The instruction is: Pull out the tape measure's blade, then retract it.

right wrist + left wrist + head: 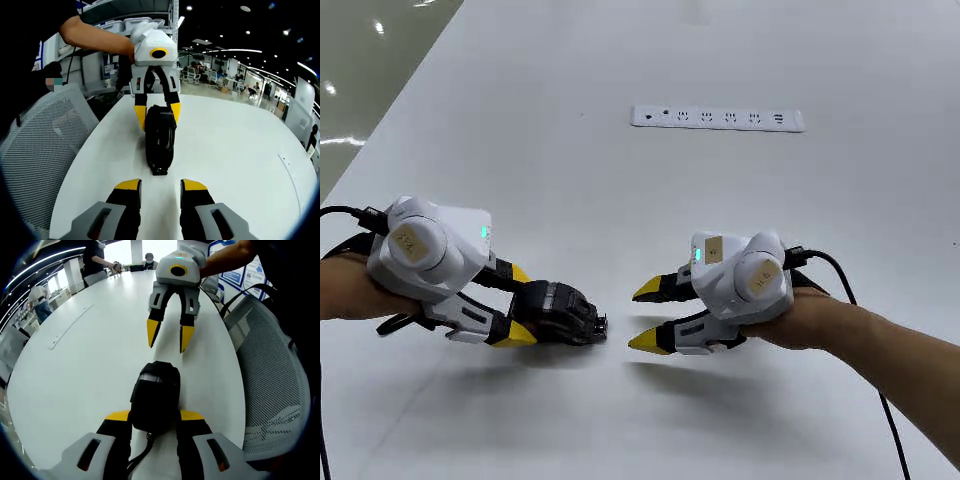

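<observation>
Tape measure [560, 313], one, black, clenched in left tool [518, 304]; right tool [642, 317] released; one power strip [717, 118] beyond.

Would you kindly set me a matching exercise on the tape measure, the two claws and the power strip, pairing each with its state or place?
Things:
1. tape measure
2. left claw
3. right claw
4. power strip

States or places:
a. open, holding nothing
b. white, lying beyond both claws
c. shut on a thing
d. black, gripped between two jaws

Pairs: 1-d, 2-c, 3-a, 4-b.
</observation>
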Motion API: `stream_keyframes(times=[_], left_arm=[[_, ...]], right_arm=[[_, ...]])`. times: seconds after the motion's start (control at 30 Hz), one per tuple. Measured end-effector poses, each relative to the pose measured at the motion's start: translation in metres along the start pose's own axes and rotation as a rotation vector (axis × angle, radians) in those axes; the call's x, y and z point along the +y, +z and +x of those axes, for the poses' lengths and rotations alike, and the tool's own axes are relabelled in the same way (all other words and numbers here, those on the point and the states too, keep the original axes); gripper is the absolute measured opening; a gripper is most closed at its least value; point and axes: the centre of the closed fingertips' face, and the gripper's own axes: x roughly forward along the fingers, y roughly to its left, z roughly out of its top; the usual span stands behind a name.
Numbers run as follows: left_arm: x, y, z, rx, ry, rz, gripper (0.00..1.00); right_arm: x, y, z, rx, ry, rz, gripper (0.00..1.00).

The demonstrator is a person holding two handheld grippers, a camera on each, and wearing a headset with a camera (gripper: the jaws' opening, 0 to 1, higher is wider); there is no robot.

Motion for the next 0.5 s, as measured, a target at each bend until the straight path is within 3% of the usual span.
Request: stream_keyframes(times=[0.5], left_arm=[[0.001,0.0,0.002,-0.006,0.012,0.04,0.27]], right_arm=[[0.002,-0.002,0.022,0.039,0.024,-0.033,0.21]])
